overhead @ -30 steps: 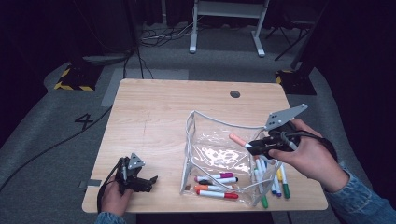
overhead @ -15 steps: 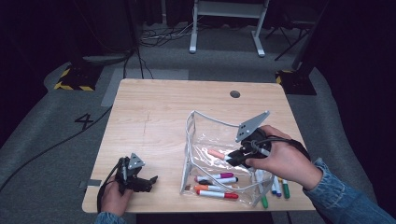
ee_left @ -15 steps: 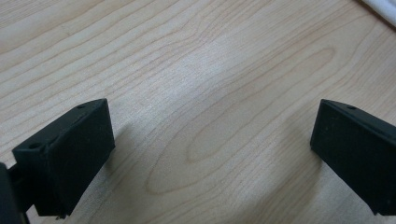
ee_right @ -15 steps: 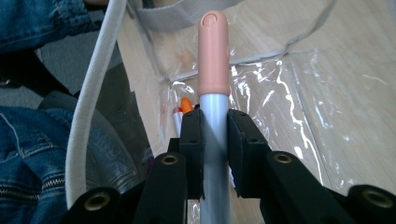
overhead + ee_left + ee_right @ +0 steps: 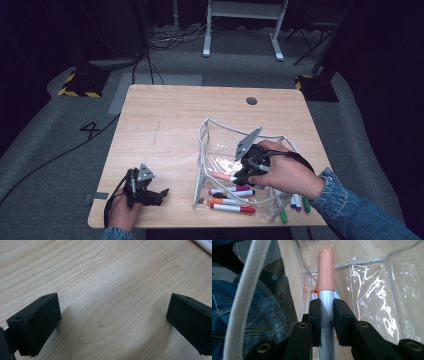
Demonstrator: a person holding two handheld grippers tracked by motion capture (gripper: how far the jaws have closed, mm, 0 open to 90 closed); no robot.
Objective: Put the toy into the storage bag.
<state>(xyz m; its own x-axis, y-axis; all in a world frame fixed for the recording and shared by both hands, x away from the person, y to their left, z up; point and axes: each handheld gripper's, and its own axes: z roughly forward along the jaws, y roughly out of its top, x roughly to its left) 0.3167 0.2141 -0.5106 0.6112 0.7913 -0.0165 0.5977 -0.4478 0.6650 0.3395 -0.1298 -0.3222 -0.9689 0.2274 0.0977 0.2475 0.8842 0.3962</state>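
The right gripper (image 5: 239, 176) reaches into the clear plastic pouch with white piping (image 5: 204, 150) on the light wooden table (image 5: 170, 125), its jaws clamped on the grey barrel of a peach-capped marker (image 5: 326, 270) — the cap points away from the gripper. Other markers (image 5: 232, 201) lie inside the pouch near its front edge, and a few more — their colours hard to tell — lie just outside by the person's right wrist. The left gripper (image 5: 159, 194) rests at the table's near-left corner, its jaws spread wide over bare wood.

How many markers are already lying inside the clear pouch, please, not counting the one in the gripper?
3 that I can make out: a purple-capped marker, an orange-capped one and a red-capped one, lying at the near end of the pouch. The hand may hide others.
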